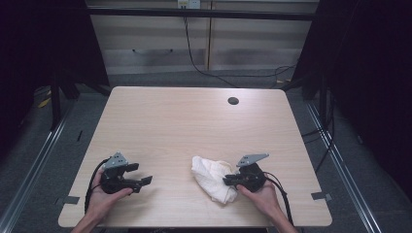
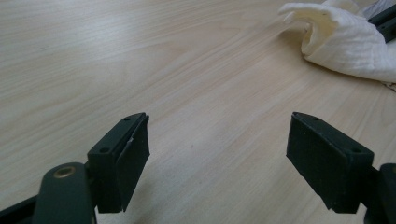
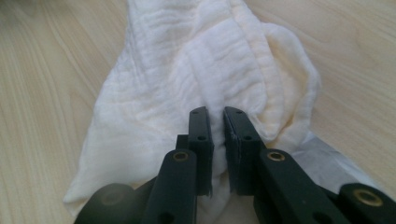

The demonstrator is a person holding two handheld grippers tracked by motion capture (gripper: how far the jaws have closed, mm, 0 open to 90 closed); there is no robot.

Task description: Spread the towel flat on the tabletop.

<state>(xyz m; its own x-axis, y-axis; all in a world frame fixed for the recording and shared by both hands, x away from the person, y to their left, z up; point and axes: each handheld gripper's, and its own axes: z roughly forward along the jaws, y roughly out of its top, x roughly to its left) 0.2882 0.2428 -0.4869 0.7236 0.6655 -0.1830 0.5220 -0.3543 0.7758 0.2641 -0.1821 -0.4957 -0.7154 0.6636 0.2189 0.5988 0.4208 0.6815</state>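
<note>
One white cloth [image 1: 212,178], two hand-held grippers, right hand-held gripper [image 3: 217,121] pinching it.

My path across the bare table [image 1: 194,121] looks open, crumpled cloth [image 1: 212,177] alone between both grippers, far cable hole [image 1: 233,101] seemingly flush.

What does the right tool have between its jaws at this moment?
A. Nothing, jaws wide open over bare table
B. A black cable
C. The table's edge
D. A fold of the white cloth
D: in the right gripper view the right tool pinches a fold of the white cloth.
</note>
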